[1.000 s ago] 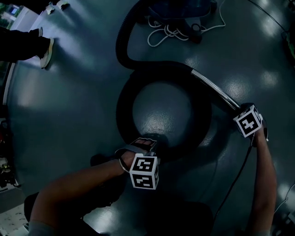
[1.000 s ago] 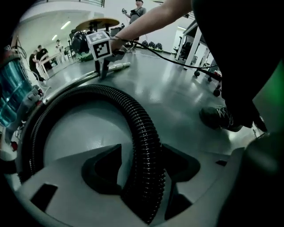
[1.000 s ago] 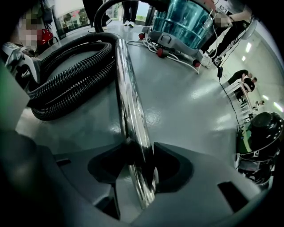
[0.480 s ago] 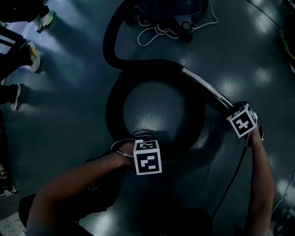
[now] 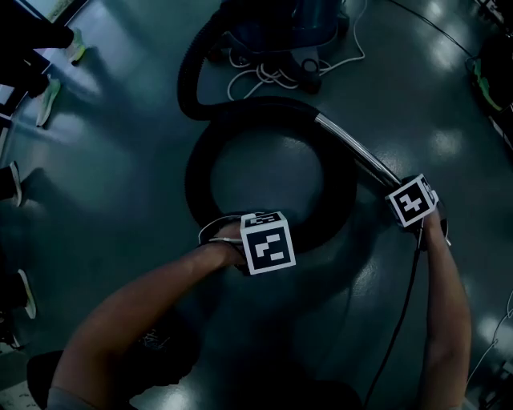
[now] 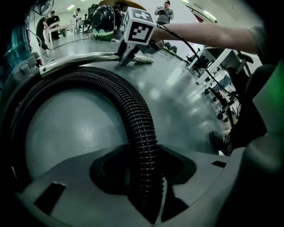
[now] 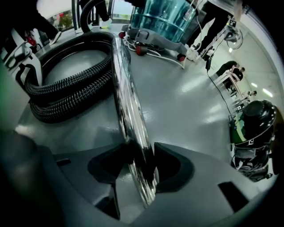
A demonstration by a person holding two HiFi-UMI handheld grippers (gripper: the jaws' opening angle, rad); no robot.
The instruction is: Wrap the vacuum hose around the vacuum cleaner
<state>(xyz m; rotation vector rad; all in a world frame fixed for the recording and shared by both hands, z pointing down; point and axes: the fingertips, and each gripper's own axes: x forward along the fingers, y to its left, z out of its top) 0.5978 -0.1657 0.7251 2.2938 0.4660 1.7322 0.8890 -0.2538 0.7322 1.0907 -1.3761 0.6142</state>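
Note:
A black ribbed vacuum hose (image 5: 200,136) lies in a loop on the grey floor. It runs from the blue vacuum cleaner (image 5: 298,18) at the top to a chrome tube (image 5: 353,148). My left gripper (image 5: 258,218) is at the loop's near bend. Its jaws are closing, with the hose (image 6: 140,133) between them and the pads against its sides (image 6: 142,177). My right gripper (image 5: 397,186) is shut on the chrome tube (image 7: 126,93), which passes between its jaws (image 7: 140,164). The vacuum cleaner (image 7: 162,20) stands beyond the coil (image 7: 66,88).
A white cord (image 5: 272,76) lies bunched by the cleaner's wheels. People's feet (image 5: 46,100) are at the far left. A thin black cable (image 5: 401,304) trails from my right hand. A second, dark vacuum (image 7: 253,124) stands to the right, with desks and people farther off.
My left gripper has come in onto the near bend of the hose loop and its jaws have narrowed. The right gripper stays on the tube. The feet at the left have shifted.

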